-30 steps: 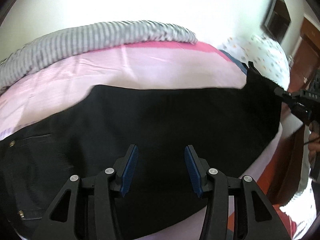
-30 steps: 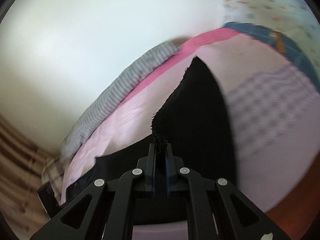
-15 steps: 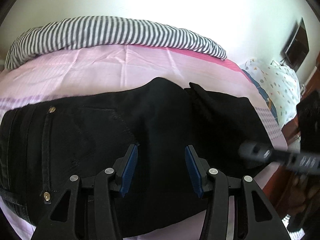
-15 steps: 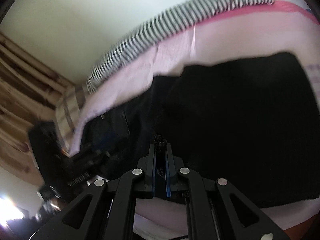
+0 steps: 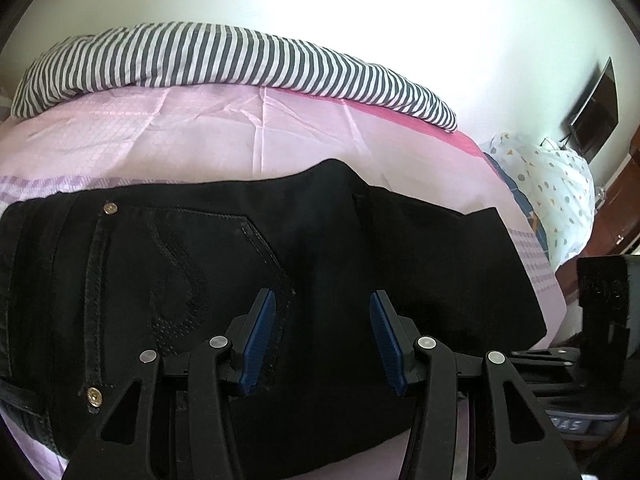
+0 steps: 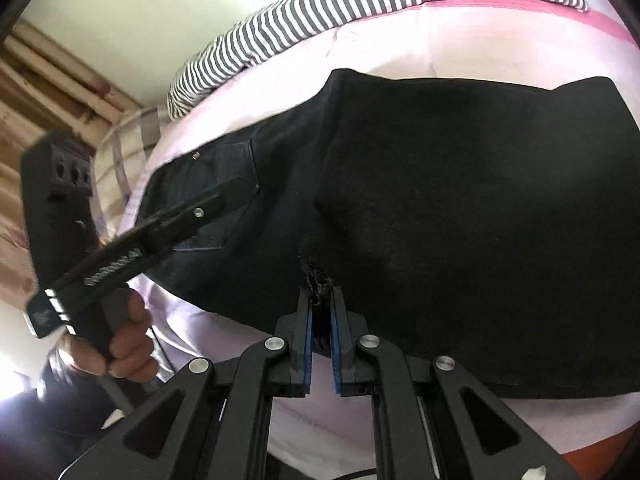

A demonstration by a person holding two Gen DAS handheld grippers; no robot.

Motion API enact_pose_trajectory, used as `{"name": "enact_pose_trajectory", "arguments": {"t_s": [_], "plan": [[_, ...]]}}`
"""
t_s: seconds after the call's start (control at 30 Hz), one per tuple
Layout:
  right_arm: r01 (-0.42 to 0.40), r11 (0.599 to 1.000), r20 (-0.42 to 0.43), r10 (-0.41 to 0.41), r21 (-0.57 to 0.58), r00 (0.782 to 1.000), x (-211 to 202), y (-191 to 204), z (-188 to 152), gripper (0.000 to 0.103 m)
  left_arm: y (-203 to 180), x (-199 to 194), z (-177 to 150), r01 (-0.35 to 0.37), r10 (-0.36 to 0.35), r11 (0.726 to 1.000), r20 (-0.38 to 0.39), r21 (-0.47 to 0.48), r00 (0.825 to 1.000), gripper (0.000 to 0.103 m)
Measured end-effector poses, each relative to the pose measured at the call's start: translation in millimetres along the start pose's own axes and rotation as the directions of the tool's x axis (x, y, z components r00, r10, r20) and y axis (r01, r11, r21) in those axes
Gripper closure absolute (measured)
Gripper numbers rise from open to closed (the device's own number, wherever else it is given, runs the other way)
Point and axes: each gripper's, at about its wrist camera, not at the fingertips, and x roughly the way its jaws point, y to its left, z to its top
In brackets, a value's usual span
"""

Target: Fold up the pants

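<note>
The right tongs (image 6: 320, 300) are pinching a frayed hem of the black pants (image 6: 460, 200), their blue pads nearly together on the cloth. The pants are lying folded over on the pink bed sheet (image 6: 420, 52), pocket side to the left. At left, a hand (image 6: 128, 344) is gripping the left tongs (image 6: 224, 196) above the pocket. A striped pillow (image 6: 360, 0) is sitting behind.

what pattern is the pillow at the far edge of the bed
Dark grey and white stripes on the pillow, clearest in the left wrist view.

Bright daylight, wall overexposed; fisheye-bent edges; slight peripheral blur.
</note>
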Motion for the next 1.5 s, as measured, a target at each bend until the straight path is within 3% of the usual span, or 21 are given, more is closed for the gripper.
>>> {"name": "enact_pose_trajectory", "arguments": {"t_s": [0.13, 0.27, 0.47, 0.67, 0.7, 0.87, 1.03, 1.13, 1.23, 1.33, 1.4, 1.5], "plan": [[-0.048, 0.999, 0.033, 0.047, 0.024, 0.998, -11.0, -5.9, 2.9, 0.094, -1.4, -2.4, -1.3, 0.088, -0.088, 0.996, -0.046, -0.017, 0.995, 0.053], [-0.083, 0.996, 0.071, 0.081, 0.029, 0.994, -24.3, -10.0, 1.8, 0.094, -5.8, 4.6, 2.8, 0.199, -0.208, 0.977, -0.119, -0.08, 0.971, 0.051], [-0.086, 0.996, 0.104, 0.087, -0.009, 0.991, -37.2, -4.4, 2.6, 0.094, -14.3, 27.5, 8.6, 0.304, -0.34, 0.935, -0.21, -0.184, 0.917, 0.047], [-0.078, 0.995, 0.102, 0.085, -0.065, 0.991, -44.0, -0.3, -2.9, 0.094, -23.4, 47.6, 18.5, 0.412, -0.469, 0.874, -0.223, -0.258, 0.855, 0.047], [-0.068, 0.995, 0.098, 0.075, -0.076, 0.992, -40.2, 1.2, -2.5, 0.093, -25.9, 49.1, 19.7, 0.414, -0.47, 0.874, -0.227, -0.255, 0.853, 0.047], [-0.075, 0.986, 0.04, 0.082, -0.149, 0.996, -32.9, 13.3, -9.9, 0.071, -28.8, 55.0, 20.4, 0.391, -0.442, 0.892, -0.256, -0.228, 0.86, 0.047], [-0.022, 0.987, 0.049, 0.03, -0.16, 0.998, -48.2, 3.2, -12.1, 0.069, -28.8, 59.8, 17.0, 0.342, -0.388, 0.917, -0.26, -0.206, 0.884, 0.047], [0.086, 0.99, 0.11, -0.073, -0.115, 0.991, -70.0, -18.8, -5.6, 0.069, -31.8, 60.4, 14.8, 0.315, -0.35, 0.934, -0.262, -0.167, 0.899, 0.047], [0.26, 0.965, 0.15, -0.252, -0.037, 0.956, -82.4, -47.3, 12.8, 0.065, -35.4, 61.8, 11.7, 0.286, -0.31, 0.95, -0.266, -0.126, 0.913, 0.047], [0.422, 0.906, 0.139, -0.417, -0.015, 0.898, -82.2, -68.6, 24.2, 0.065, -38.2, 63.4, 8.1, 0.252, -0.268, 0.963, -0.265, -0.091, 0.926, 0.047], [0.469, 0.883, 0.108, -0.464, -0.025, 0.879, -76.9, -77.9, 23.5, 0.065, -40.9, 61.7, 5.8, 0.233, -0.242, 0.97, -0.25, -0.064, 0.938, 0.05], [0.483, 0.875, 0.067, -0.48, -0.029, 0.875, -67.7, -86.3, 13.3, 0.067, -51.1, 60.0, 0.5, 0.148, -0.136, 0.988, -0.228, 0.038, 0.964, 0.067]]}}
